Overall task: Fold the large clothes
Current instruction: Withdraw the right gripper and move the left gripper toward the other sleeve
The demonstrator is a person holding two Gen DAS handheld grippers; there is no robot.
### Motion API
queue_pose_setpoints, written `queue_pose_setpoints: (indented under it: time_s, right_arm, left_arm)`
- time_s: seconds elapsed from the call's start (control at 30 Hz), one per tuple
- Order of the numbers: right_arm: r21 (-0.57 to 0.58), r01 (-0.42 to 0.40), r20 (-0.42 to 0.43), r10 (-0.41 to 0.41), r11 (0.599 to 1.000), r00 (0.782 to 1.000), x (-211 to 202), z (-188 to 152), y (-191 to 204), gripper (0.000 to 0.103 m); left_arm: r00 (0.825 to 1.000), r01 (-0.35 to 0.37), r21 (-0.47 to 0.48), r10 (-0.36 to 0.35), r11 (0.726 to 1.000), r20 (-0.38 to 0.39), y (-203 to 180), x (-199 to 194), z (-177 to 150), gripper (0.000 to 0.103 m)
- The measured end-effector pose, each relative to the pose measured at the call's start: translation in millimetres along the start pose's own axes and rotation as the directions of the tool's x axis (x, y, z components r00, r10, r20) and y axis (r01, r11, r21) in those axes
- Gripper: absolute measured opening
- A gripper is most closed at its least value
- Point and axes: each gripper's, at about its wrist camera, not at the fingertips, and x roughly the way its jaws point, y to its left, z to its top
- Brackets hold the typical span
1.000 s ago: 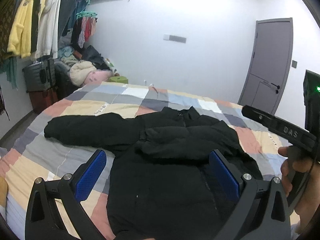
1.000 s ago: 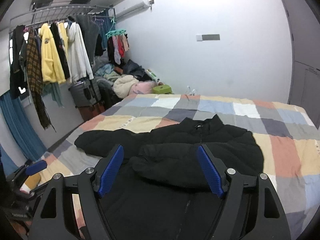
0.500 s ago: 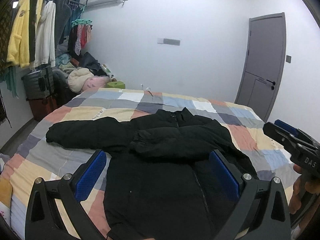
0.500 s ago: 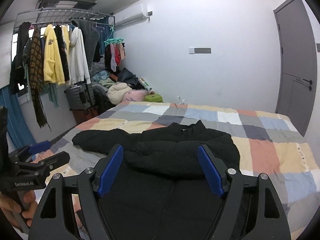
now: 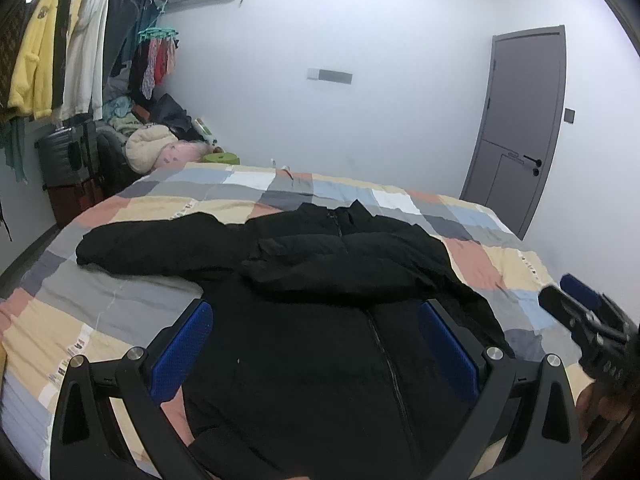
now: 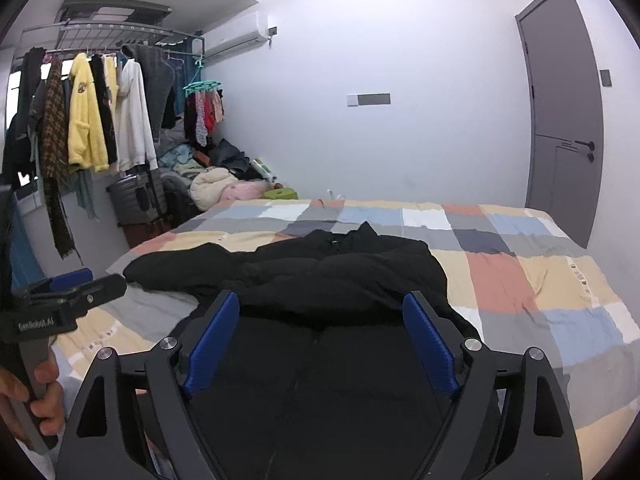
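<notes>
A black zip-up jacket (image 5: 320, 272) lies front up on the patchwork bed (image 5: 120, 320). One sleeve is folded across its chest; the other stretches out to the left. My left gripper (image 5: 316, 344) hovers open over the jacket's lower body, with nothing between its blue pads (image 5: 182, 350). My right gripper (image 6: 322, 340) hangs over the same jacket (image 6: 340, 272); its jaws are opening and hold nothing. Each gripper shows in the other's view: the right one (image 5: 562, 290) at the right edge, the left one (image 6: 98, 280) at the left, held by a hand (image 6: 40, 392).
A rack of hanging clothes (image 6: 100, 120) stands at the left, with a dark suitcase (image 6: 136, 198) and a heap of garments (image 6: 212, 184) below it. A grey door (image 6: 568, 120) is at the right. Bare quilt (image 6: 520, 280) lies right of the jacket.
Both grippers have drawn back from the jacket, so more of its lower body and zip shows. In the left wrist view the right gripper has slid lower at the right edge.
</notes>
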Motion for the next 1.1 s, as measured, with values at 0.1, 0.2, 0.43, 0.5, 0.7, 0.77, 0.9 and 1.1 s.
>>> queue_pose_setpoints:
  time_s: [0.1,0.2,0.43,0.5,0.7,0.77,0.9,1.1]
  right_arm:
    - [0.012,-0.006,-0.013,0.006,1.0,1.0,-2,-16,-4,0.086]
    - [0.01,-0.001,-0.048,0.002,1.0,0.999,-1,-26,-6,0.086]
    - [0.011,0.0,-0.014,0.0,1.0,1.0,-6,-34,-11,0.1]
    - [0.016,0.0,-0.011,0.001,1.0,1.0,-4,-38,-13,0.1]
    - [0.05,0.041,0.019,-0.042,0.998,0.999,-8,-47,-26,0.103]
    - [0.059,0.038,0.03,-0.04,0.998,0.999,-11,-49,-29,0.103]
    - [0.054,0.047,0.015,-0.047,0.997,0.999,-7,-54,-33,0.103]
    - [0.07,0.031,-0.01,-0.031,0.997,0.999,1,-56,-34,0.103]
  left_arm:
    - [1.0,0.017,-0.007,-0.017,1.0,0.002,-3,1,-6,0.103]
    - [1.0,-0.003,0.021,0.003,1.0,0.016,-10,1,-10,0.103]
    - [0.999,0.037,0.027,-0.037,0.999,0.001,-23,5,-20,0.103]
    - [0.999,0.047,0.018,-0.047,0.999,0.006,-21,6,-20,0.103]
    - [0.998,0.06,0.048,-0.061,0.997,0.009,-7,21,0,0.103]
    - [0.999,0.028,0.078,-0.029,0.997,0.02,2,23,11,0.103]
    - [1.0,0.003,0.061,-0.004,0.998,0.011,36,32,28,0.103]
    - [0.993,-0.081,0.009,0.082,0.997,-0.084,97,75,36,0.103]
